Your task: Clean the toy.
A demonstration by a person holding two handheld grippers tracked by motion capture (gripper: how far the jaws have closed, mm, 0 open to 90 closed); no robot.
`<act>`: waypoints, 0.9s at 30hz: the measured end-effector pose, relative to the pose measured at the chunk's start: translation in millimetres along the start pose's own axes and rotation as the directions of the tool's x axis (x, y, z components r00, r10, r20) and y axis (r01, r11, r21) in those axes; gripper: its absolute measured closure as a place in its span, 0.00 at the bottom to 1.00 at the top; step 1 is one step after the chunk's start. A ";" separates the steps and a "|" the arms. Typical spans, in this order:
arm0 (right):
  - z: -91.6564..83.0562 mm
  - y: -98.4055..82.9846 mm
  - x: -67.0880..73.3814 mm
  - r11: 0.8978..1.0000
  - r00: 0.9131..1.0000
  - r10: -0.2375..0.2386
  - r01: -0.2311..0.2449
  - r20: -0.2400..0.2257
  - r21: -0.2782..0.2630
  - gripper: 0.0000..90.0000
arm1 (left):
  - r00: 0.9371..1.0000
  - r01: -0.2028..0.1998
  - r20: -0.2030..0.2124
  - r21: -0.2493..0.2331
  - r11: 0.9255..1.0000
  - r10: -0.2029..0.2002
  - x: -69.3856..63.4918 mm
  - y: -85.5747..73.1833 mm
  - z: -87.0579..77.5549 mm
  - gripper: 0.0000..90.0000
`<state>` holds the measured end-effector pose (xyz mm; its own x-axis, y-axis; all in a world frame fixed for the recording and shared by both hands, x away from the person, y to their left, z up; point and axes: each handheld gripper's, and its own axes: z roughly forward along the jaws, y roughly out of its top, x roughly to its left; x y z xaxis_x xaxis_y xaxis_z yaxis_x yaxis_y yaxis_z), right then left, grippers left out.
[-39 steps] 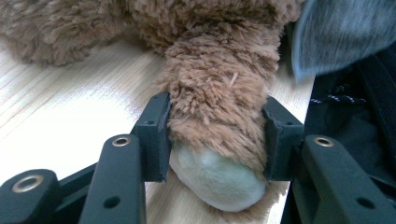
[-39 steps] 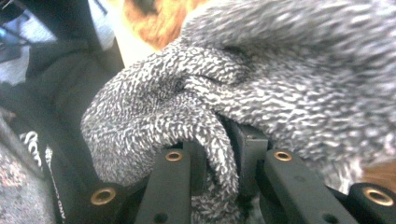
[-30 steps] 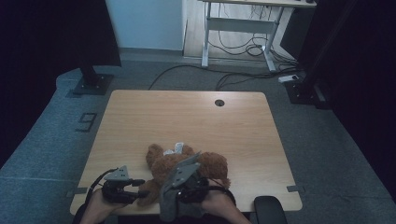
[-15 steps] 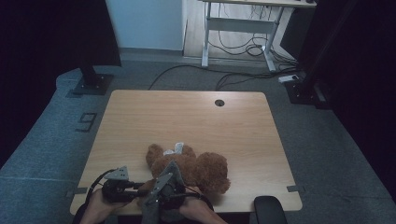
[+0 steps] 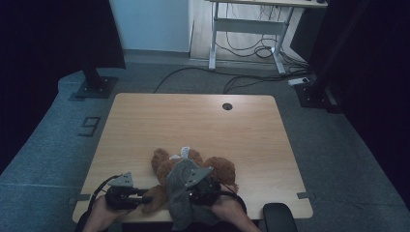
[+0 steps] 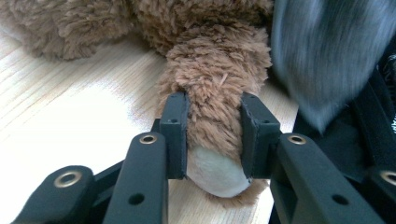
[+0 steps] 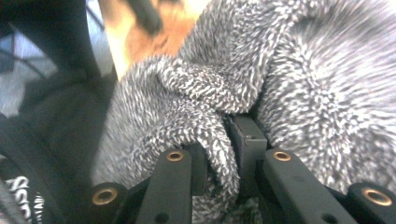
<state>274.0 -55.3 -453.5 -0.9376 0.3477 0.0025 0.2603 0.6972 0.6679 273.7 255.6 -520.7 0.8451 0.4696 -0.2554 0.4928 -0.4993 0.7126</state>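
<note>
A brown teddy bear (image 5: 220, 166) lies on the wooden table (image 5: 193, 121) near its front edge. My left gripper (image 5: 149, 197) is shut on one of the bear's limbs (image 6: 215, 93), whose white paw pad (image 6: 217, 172) shows between the jaws. My right gripper (image 5: 193, 193) is shut on a fuzzy grey cloth (image 7: 187, 93). In the high view the grey cloth (image 5: 180, 203) lies over the bear's near side and hangs past the table's front edge. The same cloth (image 6: 327, 51) appears blurred to the right of the held limb.
A round cable hole (image 5: 226, 106) sits at the table's far middle. A black armrest (image 5: 278, 217) is by the front right corner. Stand bases (image 5: 94, 88) rest on the carpet at left, with a second desk (image 5: 251, 24) and floor cables behind.
My right gripper swung left with the grey cloth, then back right; the cloth now hangs lower over the front edge. The left gripper kept its hold and place.
</note>
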 end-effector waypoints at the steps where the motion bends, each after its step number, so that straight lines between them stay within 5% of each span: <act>1: -8.6 3.7 -3.2 1.000 1.000 -0.005 0.005 0.010 -0.023 0.87 | 1.000 0.000 0.001 0.000 1.000 0.000 0.2 0.1 0.0 0.72; 5: -35.1 22.2 -20.4 0.996 0.999 0.000 0.005 0.048 -0.088 0.87 | 1.000 -0.002 0.000 -0.001 1.000 0.002 0.2 0.0 0.1 0.70; 10: -43.3 44.2 -48.7 0.994 0.996 0.010 0.000 0.089 -0.109 0.87 | 1.000 -0.005 0.001 -0.001 1.000 0.005 -0.1 0.2 0.4 0.69; 21: -18.4 89.2 -100.9 0.997 0.992 0.040 -0.032 0.119 -0.065 0.87 | 1.000 -0.012 0.002 0.000 1.000 0.012 -0.5 0.5 0.8 0.69; 27: -3.8 110.7 -117.9 0.997 0.990 0.059 -0.052 0.127 -0.064 0.87 | 1.000 -0.013 0.003 -0.001 1.000 0.013 -0.6 0.6 1.0 0.69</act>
<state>412.5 -21.5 -377.0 -0.8835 0.4655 -0.0525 0.2930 0.6365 0.7135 273.7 254.3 -520.8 0.8520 0.4610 -0.2482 0.4818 -0.5049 0.7162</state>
